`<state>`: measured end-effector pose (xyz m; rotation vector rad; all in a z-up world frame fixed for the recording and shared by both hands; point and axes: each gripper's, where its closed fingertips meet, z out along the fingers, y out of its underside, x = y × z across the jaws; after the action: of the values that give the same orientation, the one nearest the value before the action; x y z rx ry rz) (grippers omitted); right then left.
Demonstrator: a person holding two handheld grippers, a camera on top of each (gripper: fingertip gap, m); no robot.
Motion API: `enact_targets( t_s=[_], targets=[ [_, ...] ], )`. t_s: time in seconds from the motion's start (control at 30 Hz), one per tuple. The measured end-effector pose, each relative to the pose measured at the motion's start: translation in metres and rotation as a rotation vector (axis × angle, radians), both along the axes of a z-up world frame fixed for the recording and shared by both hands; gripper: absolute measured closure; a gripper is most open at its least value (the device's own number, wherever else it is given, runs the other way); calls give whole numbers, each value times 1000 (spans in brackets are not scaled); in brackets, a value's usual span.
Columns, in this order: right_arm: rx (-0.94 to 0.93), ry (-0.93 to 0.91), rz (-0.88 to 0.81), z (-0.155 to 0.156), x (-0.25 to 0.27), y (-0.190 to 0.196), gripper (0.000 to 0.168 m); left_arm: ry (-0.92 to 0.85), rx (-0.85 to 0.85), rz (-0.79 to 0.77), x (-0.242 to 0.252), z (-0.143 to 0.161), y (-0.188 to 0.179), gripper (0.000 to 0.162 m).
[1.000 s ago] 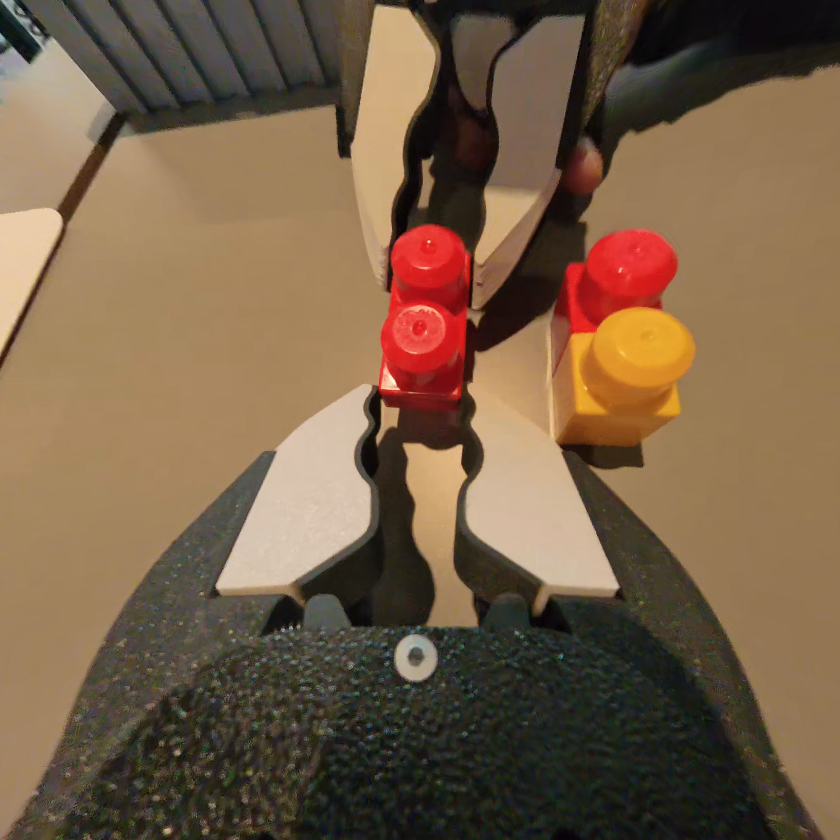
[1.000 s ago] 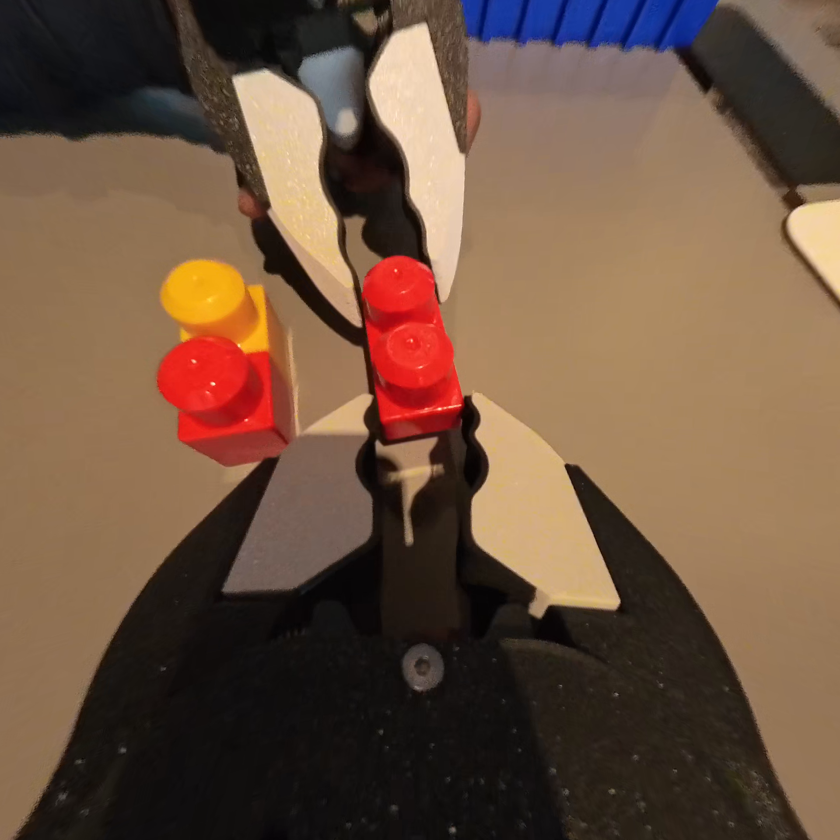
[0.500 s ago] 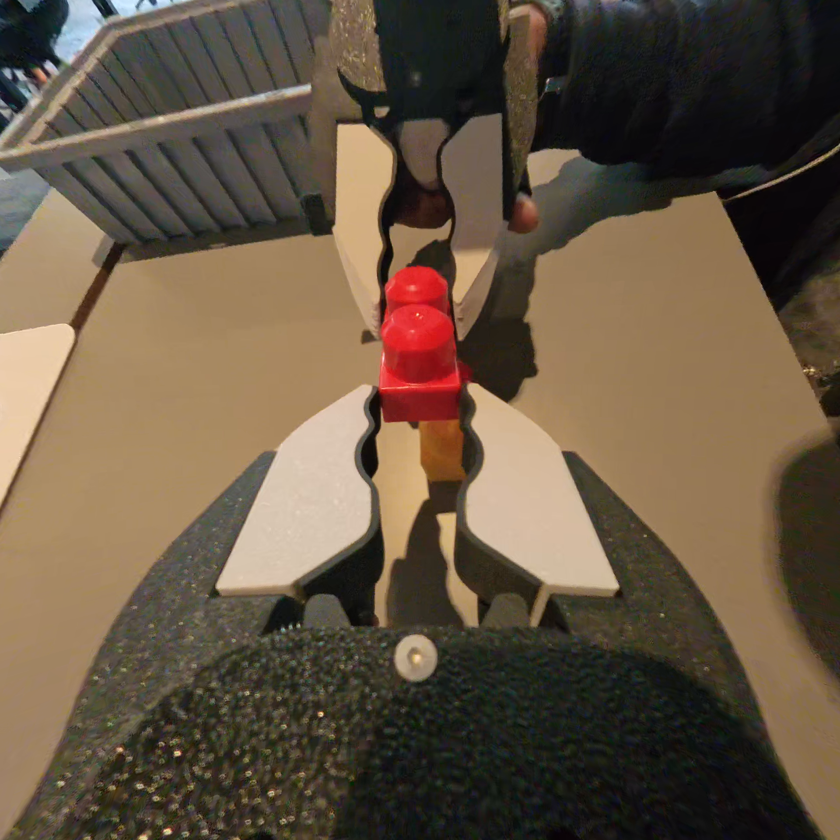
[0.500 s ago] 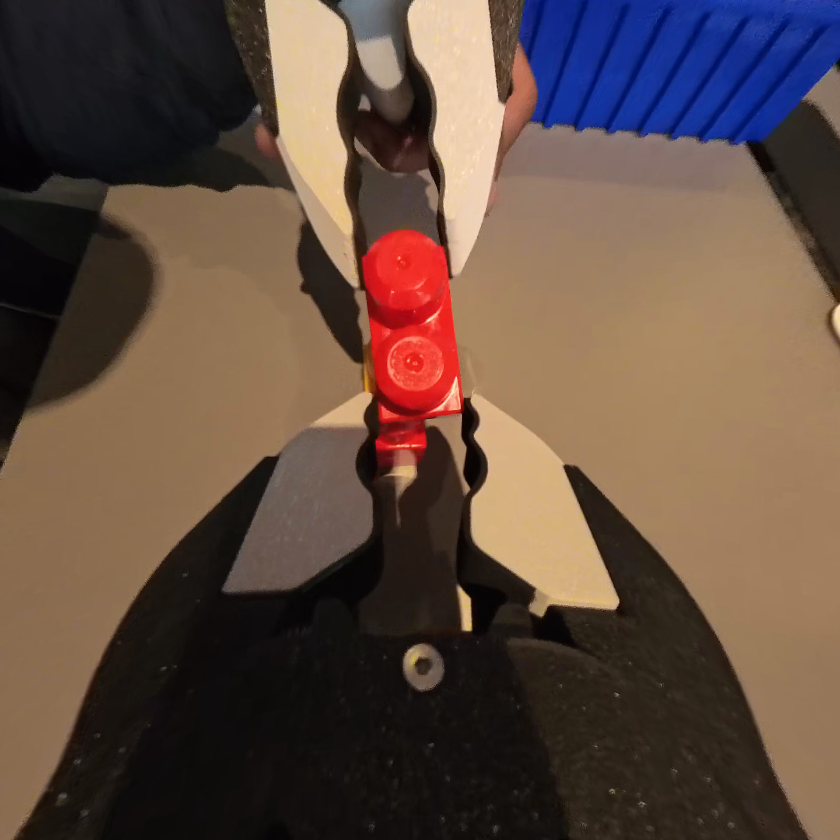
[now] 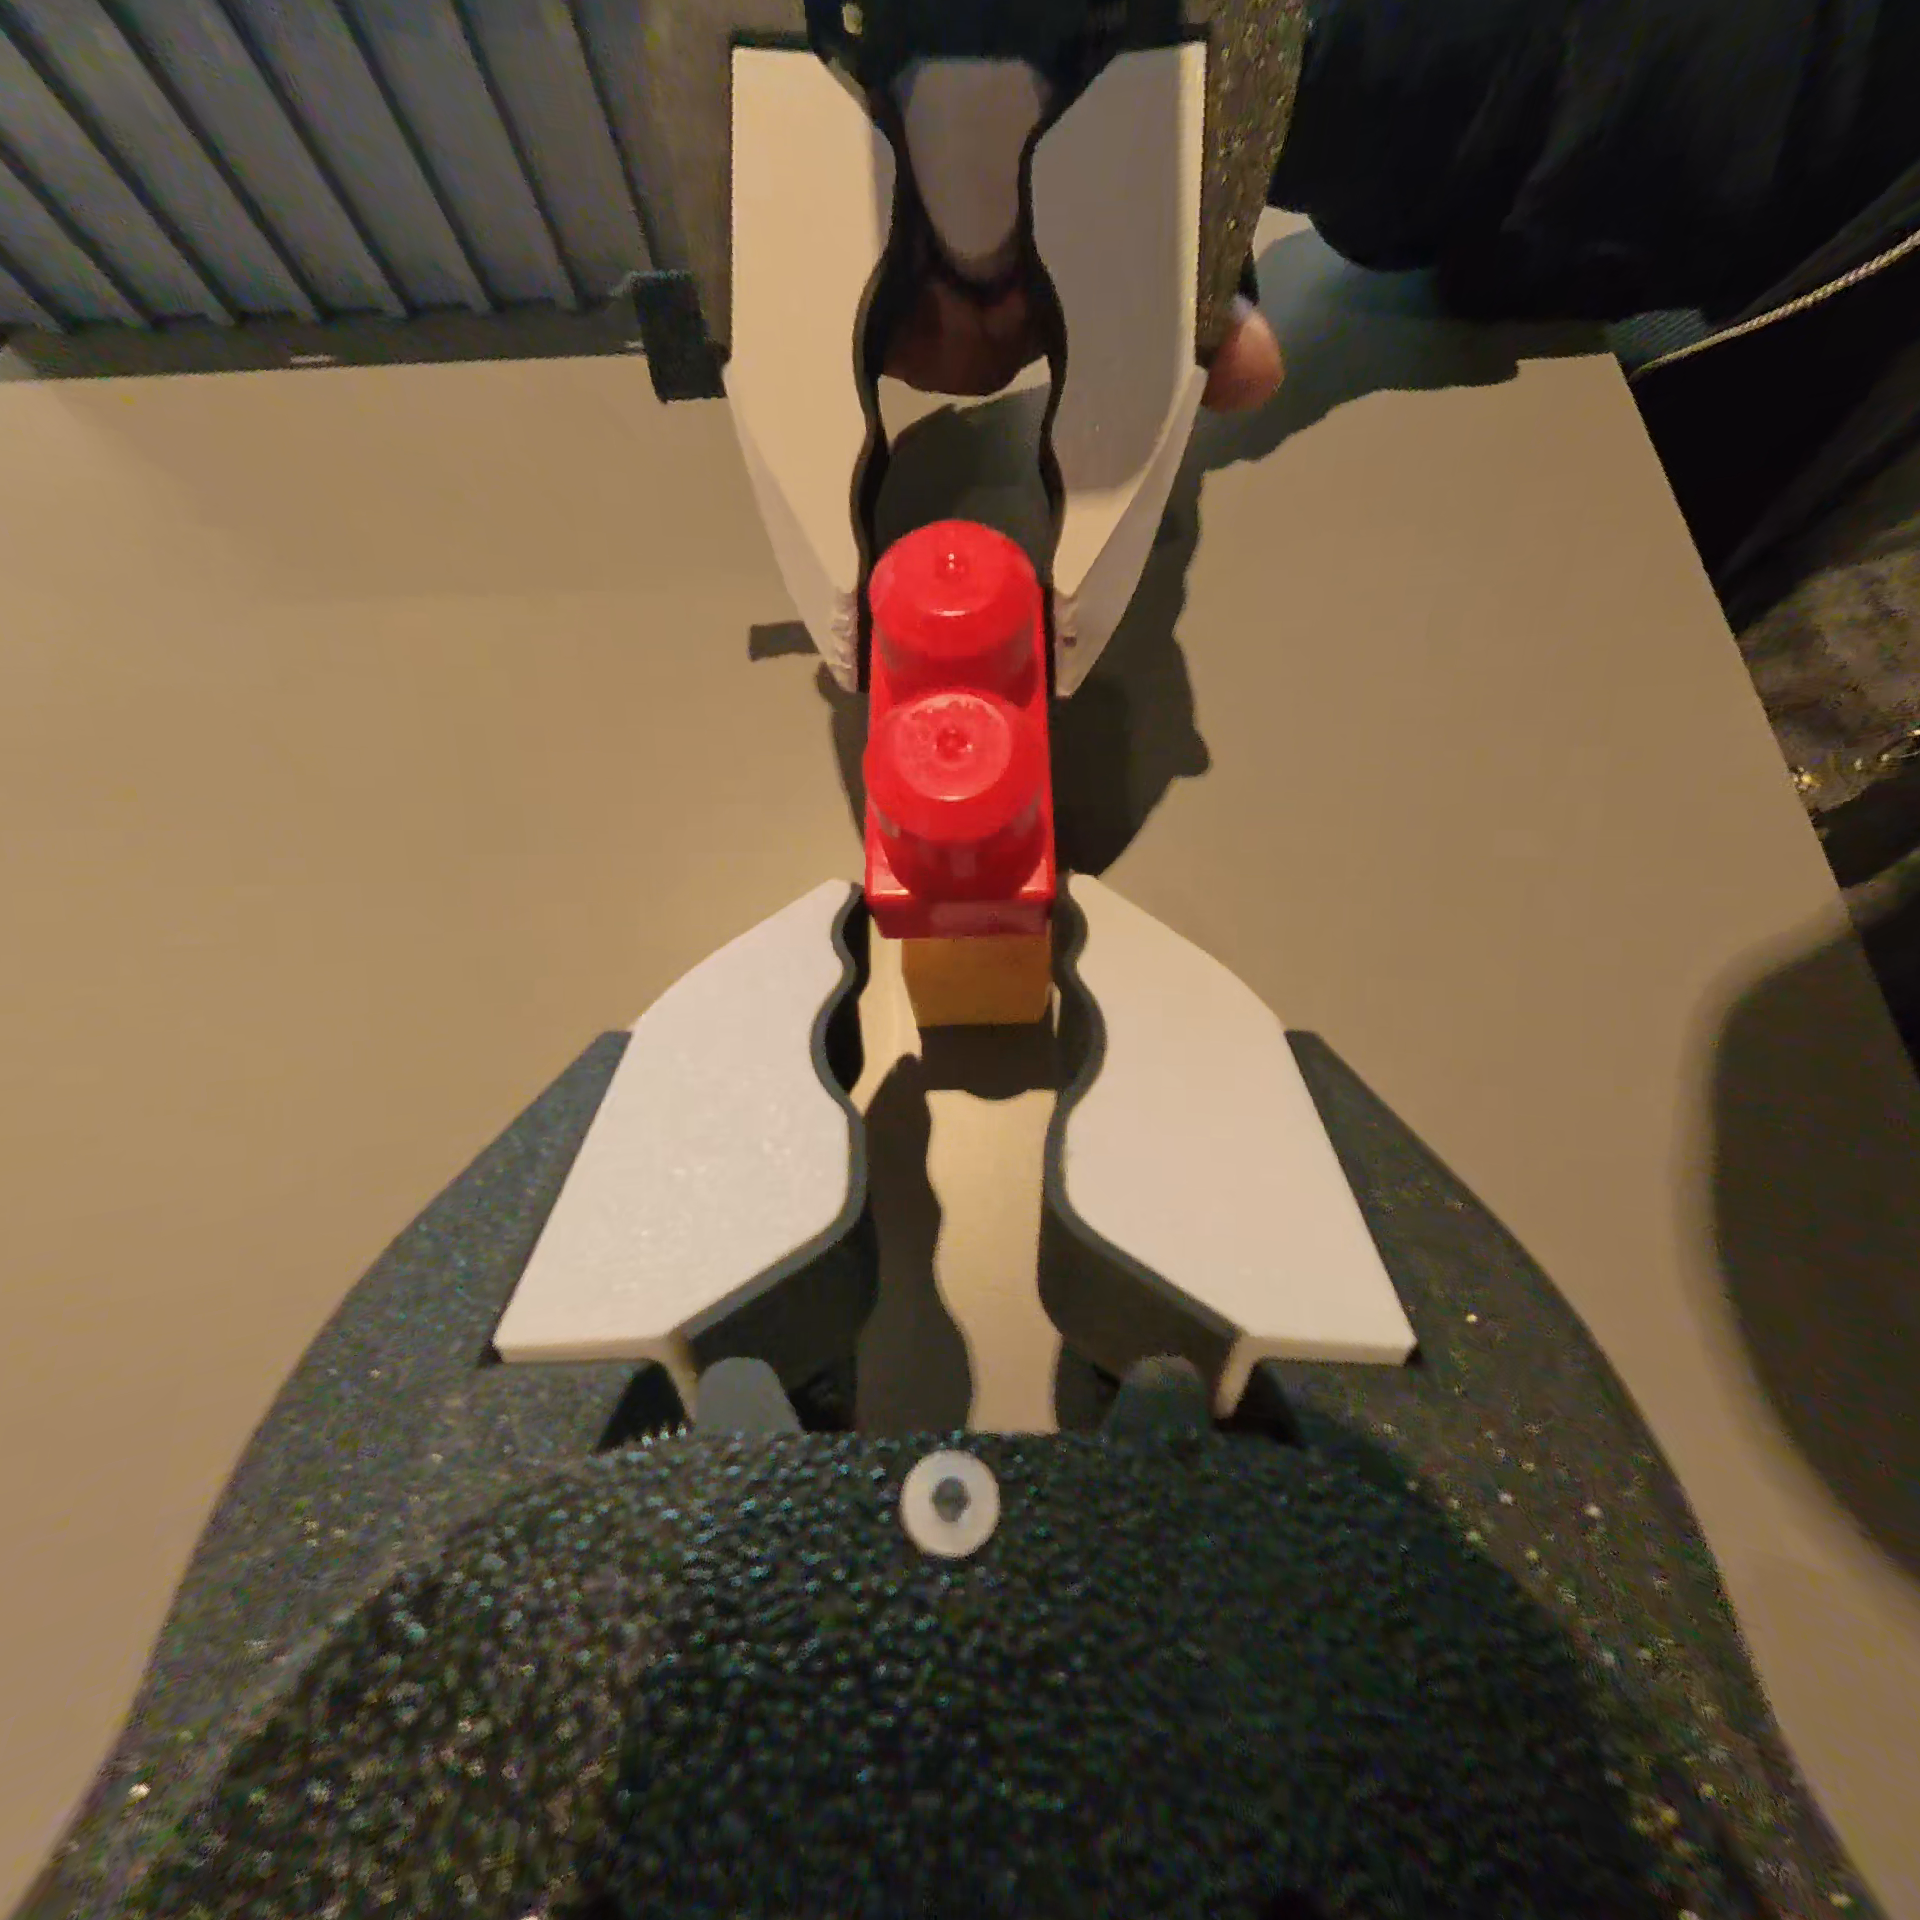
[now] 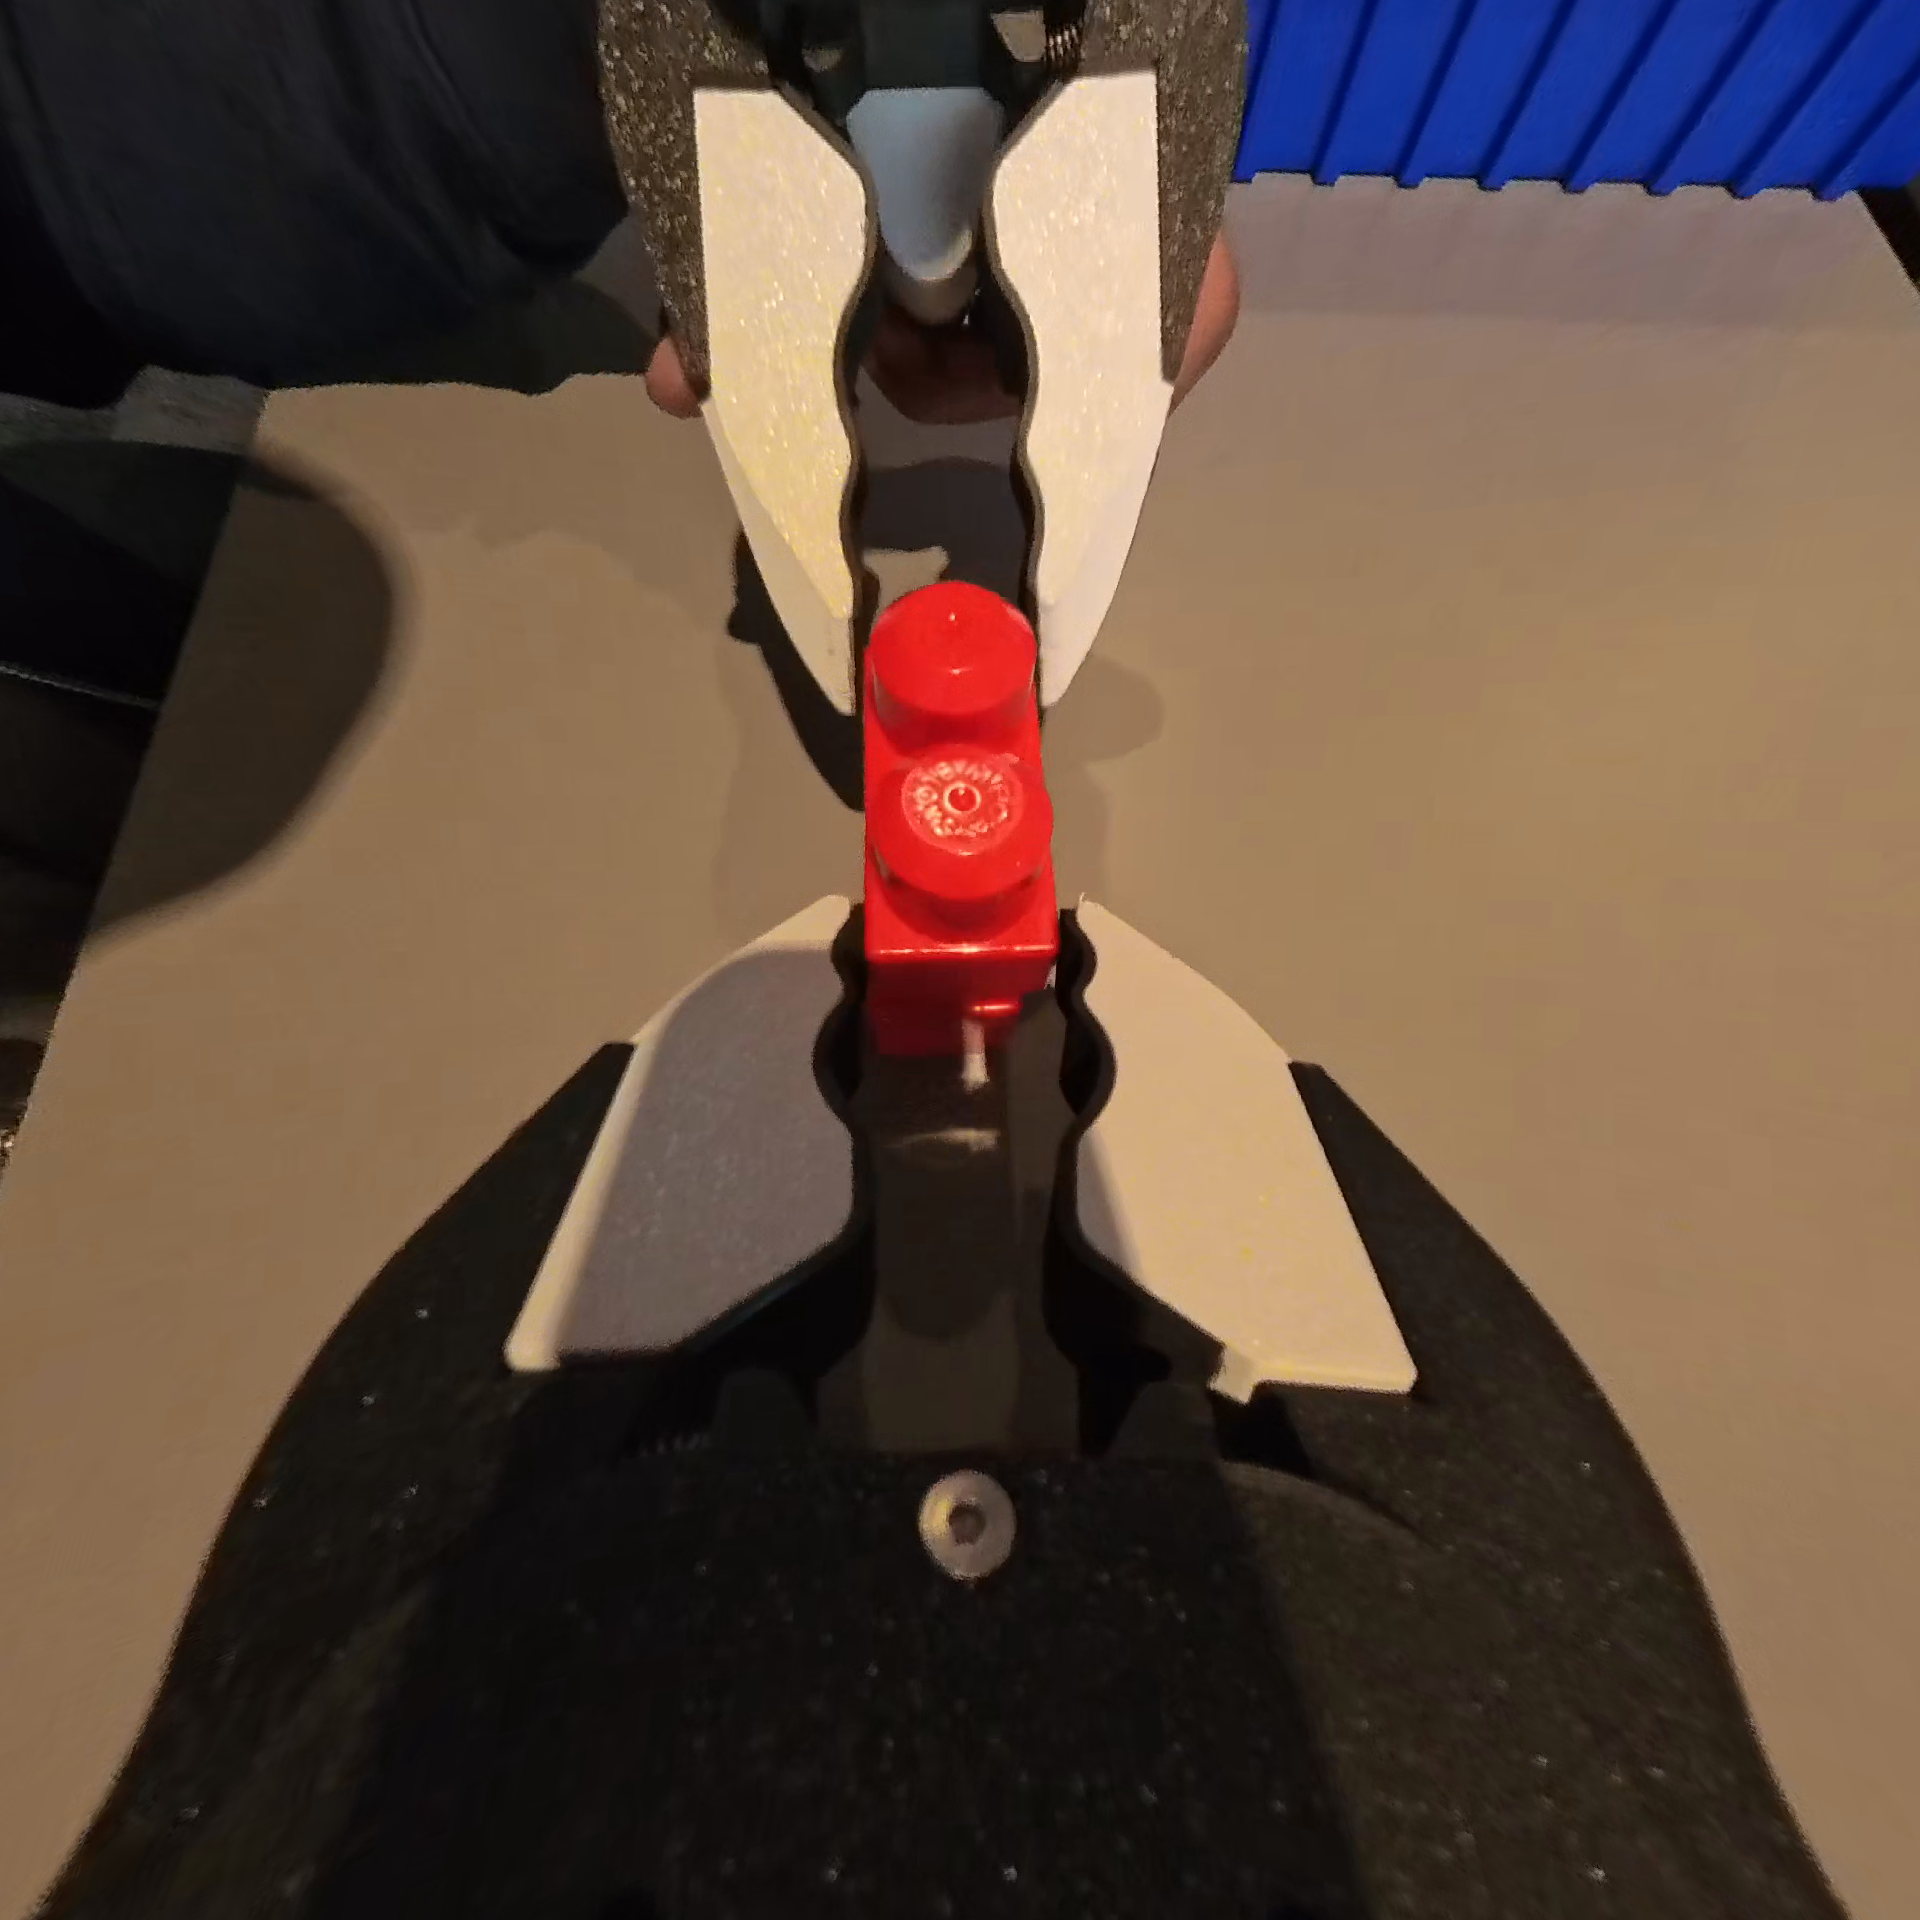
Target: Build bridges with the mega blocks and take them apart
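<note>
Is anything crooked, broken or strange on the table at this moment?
Nothing stands out. The red two-stud block sits level, gripped at its ends by the left gripper and the right gripper. A yellow block stands under one end, a red block under the other. The table shows no spill or damage.

Red two-stud block (image 5: 958,800) level, long axis 12–6 o'clock, atop yellow block (image 5: 975,982) at 6 o'clock end, upright on table.
</note>
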<state>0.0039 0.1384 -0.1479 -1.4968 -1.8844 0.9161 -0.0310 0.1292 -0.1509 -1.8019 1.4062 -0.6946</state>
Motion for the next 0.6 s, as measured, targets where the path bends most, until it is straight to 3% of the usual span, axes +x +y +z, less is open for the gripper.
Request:
enact_targets(
  t_s=[0.17, 0.6],
  targets=[
    [4, -58, 3, -15, 1, -1, 132, 35, -9, -6, 0, -9, -1, 130],
    [-87, 17, 13, -15, -1, -2, 132, -2, -21, -17, 0, -11, -1, 129]
  ],
)
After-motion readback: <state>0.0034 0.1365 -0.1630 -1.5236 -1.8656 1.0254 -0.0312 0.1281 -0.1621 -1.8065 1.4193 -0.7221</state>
